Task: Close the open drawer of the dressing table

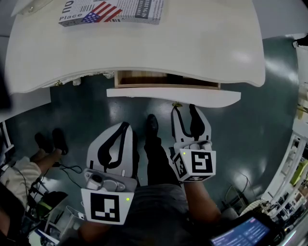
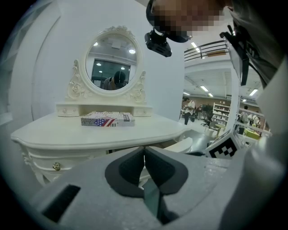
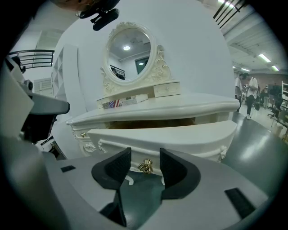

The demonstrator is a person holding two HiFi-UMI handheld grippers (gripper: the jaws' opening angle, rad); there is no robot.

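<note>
Two things could go wrong from here, I judge. The drawer (image 1: 173, 93) stands part-way out of the middle of the dressing table, its curved white front well clear of the worktop (image 1: 207, 48) edge above it. The right gripper (image 3: 145, 155) faces that front with its jaws wide apart and the brass knob (image 3: 145, 166) framed between them, though whether they touch it I cannot tell. A push landing on the small round knob could slip off to one side, and a push off the middle of the curved front could skew the drawer and jam it. The overhanging worktop may also catch the gripper's top as the drawer goes in. The left gripper (image 2: 144, 150) hangs lower and further back, jaws pressed together on nothing, so it lends no steadying. Nothing lies between the right gripper and the drawer; the person's own shoe (image 1: 151, 126) is on the floor below, clear of the path. A flag-printed box (image 1: 113, 10) rests at the back of the worktop under the oval mirror (image 2: 112, 60), out of reach of any push.
</note>
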